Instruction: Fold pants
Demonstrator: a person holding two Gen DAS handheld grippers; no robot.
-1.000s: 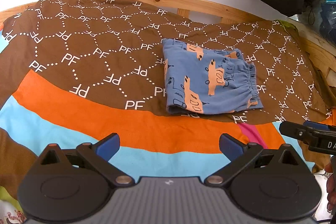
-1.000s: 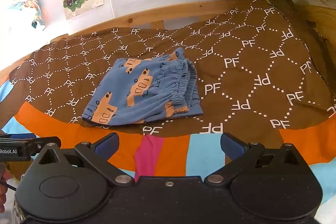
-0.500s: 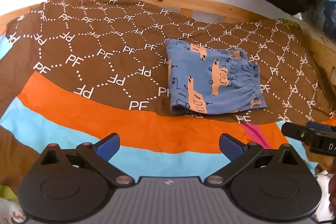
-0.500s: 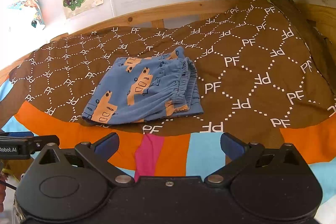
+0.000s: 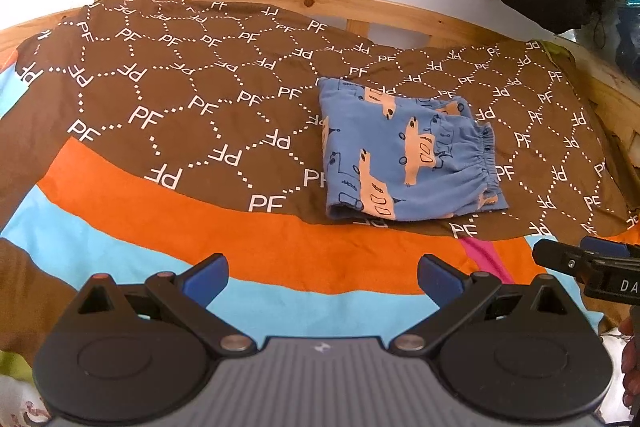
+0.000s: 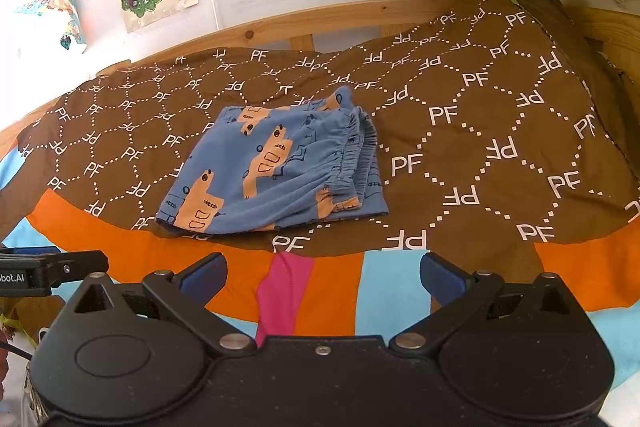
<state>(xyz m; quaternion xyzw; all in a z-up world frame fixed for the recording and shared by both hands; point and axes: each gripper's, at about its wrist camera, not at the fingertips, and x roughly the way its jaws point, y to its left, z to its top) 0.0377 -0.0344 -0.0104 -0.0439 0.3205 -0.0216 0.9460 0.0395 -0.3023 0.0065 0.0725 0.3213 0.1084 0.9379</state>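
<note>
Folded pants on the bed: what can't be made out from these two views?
- Pants: layers beneath the top fold are hidden, both views.
- Right gripper: in the left wrist view, cut off by the right edge.
- Left gripper: in the right wrist view, cut off by the left edge.

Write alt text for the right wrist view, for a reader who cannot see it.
Folded blue pants with orange car prints lie on a brown patterned bedspread, untouched. In the foreground the right gripper is open and empty, its blue-tipped fingers spread above the striped edge. The left gripper shows at the left edge.
</note>
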